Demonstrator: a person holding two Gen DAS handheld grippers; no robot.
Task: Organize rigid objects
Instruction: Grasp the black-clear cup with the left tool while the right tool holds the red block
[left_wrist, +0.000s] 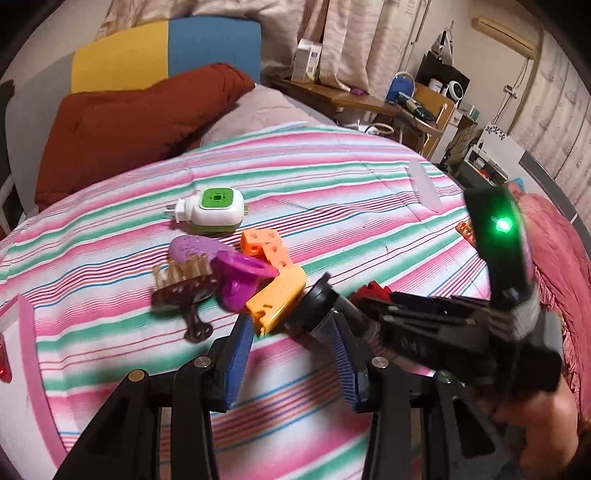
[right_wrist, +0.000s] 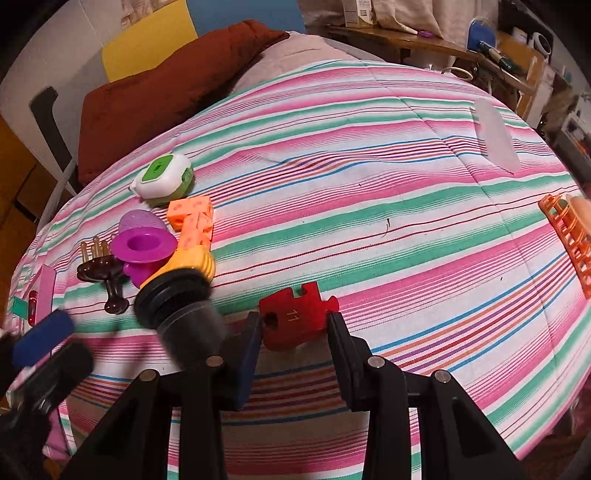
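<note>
A cluster of small objects lies on the striped bedspread (left_wrist: 332, 192): a white-and-green plug-in device (left_wrist: 212, 210), orange cube blocks (left_wrist: 266, 247), a purple brush (left_wrist: 192, 251), a magenta spool (left_wrist: 240, 280), a brown hair clip (left_wrist: 184, 299), a yellow block (left_wrist: 277, 299) and a black round cap piece (left_wrist: 319, 306). My left gripper (left_wrist: 291, 332) is open just in front of the yellow block and the black piece. My right gripper (right_wrist: 295, 325) is shut on a red puzzle piece (right_wrist: 295, 317) marked 11, right of the cluster. The right gripper (left_wrist: 424, 314) also shows in the left view.
An orange comb-like grid (right_wrist: 569, 240) lies at the bedspread's right edge. A translucent white strip (right_wrist: 495, 136) lies at the far right. A brown cushion (left_wrist: 129, 122) sits behind. A cluttered desk (left_wrist: 369, 99) stands beyond the bed. A pink tray edge (left_wrist: 33, 369) shows at left.
</note>
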